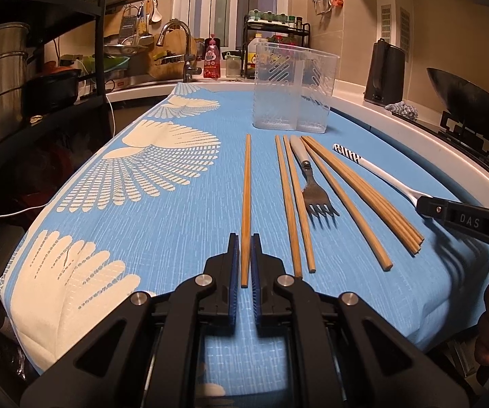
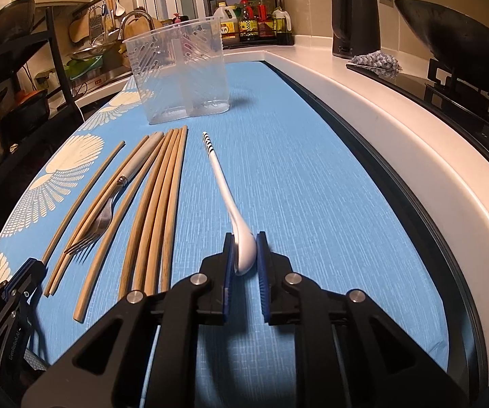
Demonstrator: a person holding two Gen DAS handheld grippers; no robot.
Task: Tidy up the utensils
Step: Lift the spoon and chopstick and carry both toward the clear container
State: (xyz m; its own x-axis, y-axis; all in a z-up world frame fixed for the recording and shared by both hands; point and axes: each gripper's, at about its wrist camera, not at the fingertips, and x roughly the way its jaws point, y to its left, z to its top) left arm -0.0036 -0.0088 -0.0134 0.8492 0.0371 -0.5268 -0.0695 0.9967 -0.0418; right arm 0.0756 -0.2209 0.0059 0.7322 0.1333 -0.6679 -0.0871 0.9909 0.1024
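Nearest, the left gripper point(image 1: 243, 251) clenches a lone chopstick point(image 1: 246, 204) and the right gripper point(image 2: 245, 251) pinches the white spoon point(image 2: 234, 210) by its bowl, likely for lifting into the empty clear holder point(image 2: 179, 68) standing beyond the remaining chopsticks point(image 2: 156, 210) and fork point(image 2: 108, 210).

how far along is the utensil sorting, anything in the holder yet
Done: nothing; the clear holder looks empty. In hand: the left hand-held gripper is shut on one chopstick, the right hand-held gripper on the white spoon. Left: the fork and remaining chopsticks on the cloth.
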